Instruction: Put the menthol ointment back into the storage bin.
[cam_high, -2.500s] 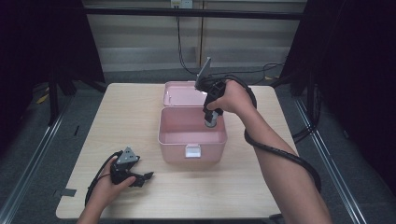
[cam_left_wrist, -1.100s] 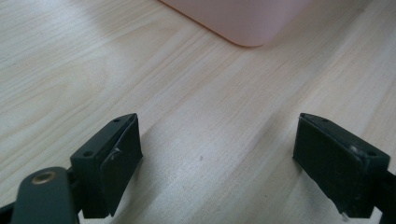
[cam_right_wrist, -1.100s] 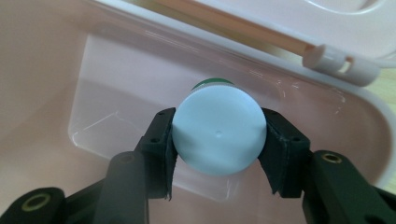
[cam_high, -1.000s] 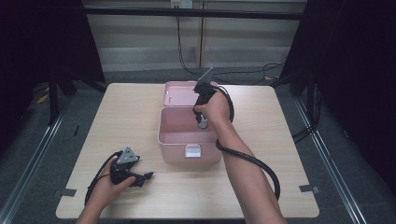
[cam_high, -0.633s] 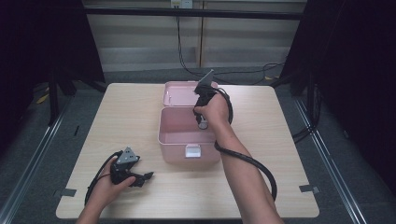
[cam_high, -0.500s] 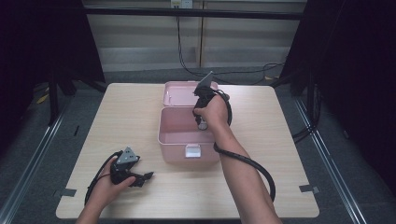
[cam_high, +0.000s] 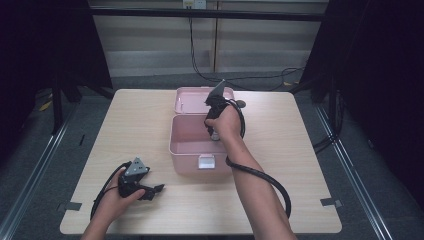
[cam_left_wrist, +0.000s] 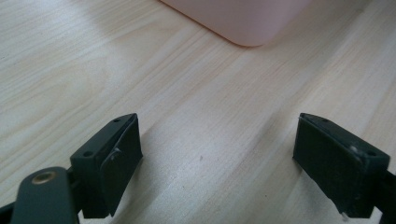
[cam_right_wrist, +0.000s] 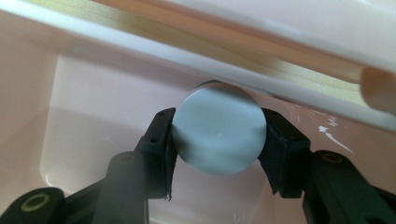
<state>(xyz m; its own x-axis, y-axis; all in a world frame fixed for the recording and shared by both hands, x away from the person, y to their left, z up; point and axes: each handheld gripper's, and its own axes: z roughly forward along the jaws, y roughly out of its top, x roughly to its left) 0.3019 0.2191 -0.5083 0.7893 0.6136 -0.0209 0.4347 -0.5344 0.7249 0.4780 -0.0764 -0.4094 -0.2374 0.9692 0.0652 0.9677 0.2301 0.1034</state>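
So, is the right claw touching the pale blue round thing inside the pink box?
Touching. In the right gripper view the right claw has both black pads pressed against opposite sides of the pale blue round thing, with no gap, over the pink box.

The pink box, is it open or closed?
Open. The pink box has its lid flipped back flat on the table behind it, and the right tool reaches inside holding a pale round thing.

one pink box (cam_high: 192, 150) with one open lid (cam_high: 192, 99), one pale round cap (cam_right_wrist: 218, 133), two hand-held grippers, left (cam_high: 152, 190), right (cam_right_wrist: 217, 135)
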